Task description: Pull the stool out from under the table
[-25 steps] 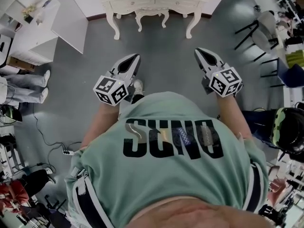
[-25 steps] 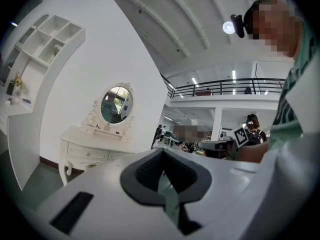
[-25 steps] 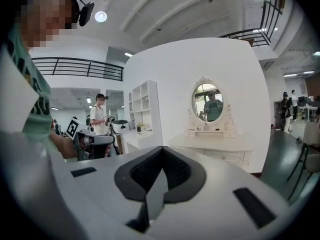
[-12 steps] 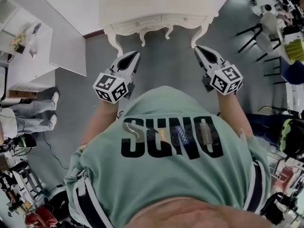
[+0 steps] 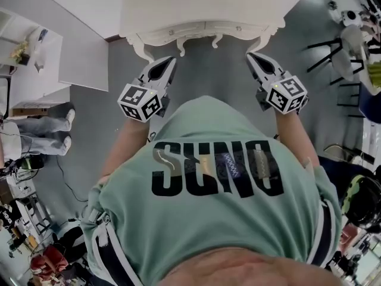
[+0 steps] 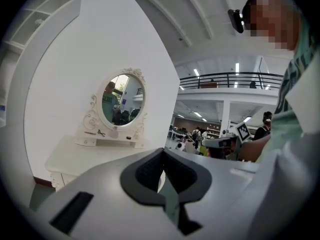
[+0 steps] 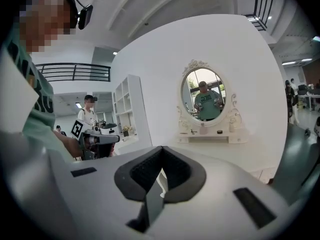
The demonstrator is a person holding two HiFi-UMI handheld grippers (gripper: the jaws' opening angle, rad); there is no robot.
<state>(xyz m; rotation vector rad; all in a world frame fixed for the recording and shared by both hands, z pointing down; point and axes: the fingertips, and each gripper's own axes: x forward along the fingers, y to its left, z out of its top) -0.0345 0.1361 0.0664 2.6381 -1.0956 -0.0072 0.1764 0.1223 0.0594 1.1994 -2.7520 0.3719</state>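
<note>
The white carved dressing table (image 5: 202,16) is cut off by the head view's top edge. Its tabletop covers whatever stands beneath it, and only the tops of its front legs show. The person's green shirt (image 5: 214,207) hides the floor nearer in. At the left edge a bystander in grey trousers (image 5: 36,133) shows as legs only. In the gripper views the left gripper (image 6: 163,151) and right gripper (image 7: 162,151) block much of the tabletop's near edge. The small items under the oval mirror (image 7: 203,95) are too small to tell.

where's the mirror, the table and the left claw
mirror (image 7: 203,100), right gripper view, on the oval glass
table (image 5: 202,9), head view, on its bare white top
left claw (image 5: 171,61), head view, at its shut tips
</note>
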